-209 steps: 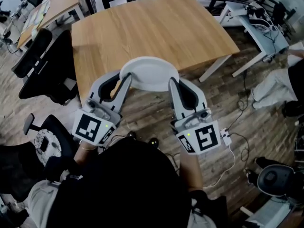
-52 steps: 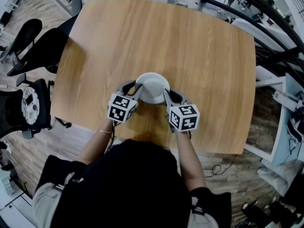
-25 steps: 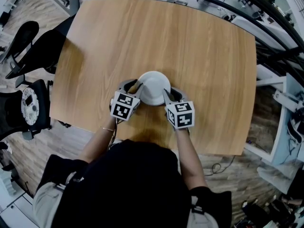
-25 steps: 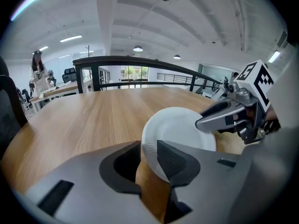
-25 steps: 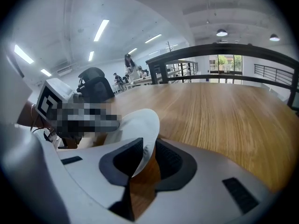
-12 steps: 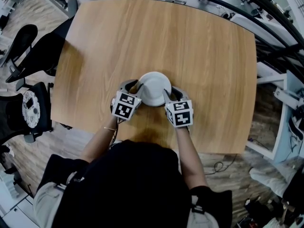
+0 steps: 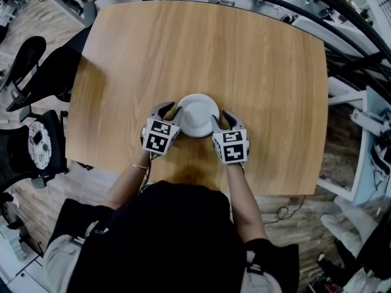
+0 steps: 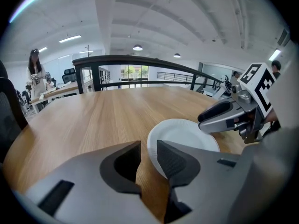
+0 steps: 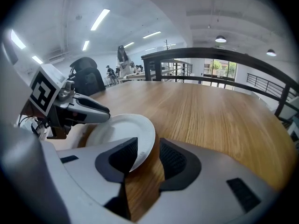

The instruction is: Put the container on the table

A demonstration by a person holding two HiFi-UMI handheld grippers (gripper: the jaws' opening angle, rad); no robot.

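Paper plate (image 7: 197, 115) sits flat on the wooden surface (image 7: 256, 60), centre of the head view. The right hand-held gripper (image 9: 149, 144) has just been opening its jaws, and the rim is loose between them. The left hand-held gripper (image 8: 148, 146) is parted too, with the rim in its gap, unpinched.

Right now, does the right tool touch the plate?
Cannot tell. Right gripper view: right tool, jaws just opened, straddles the plate rim; one pad clear, other hides it.
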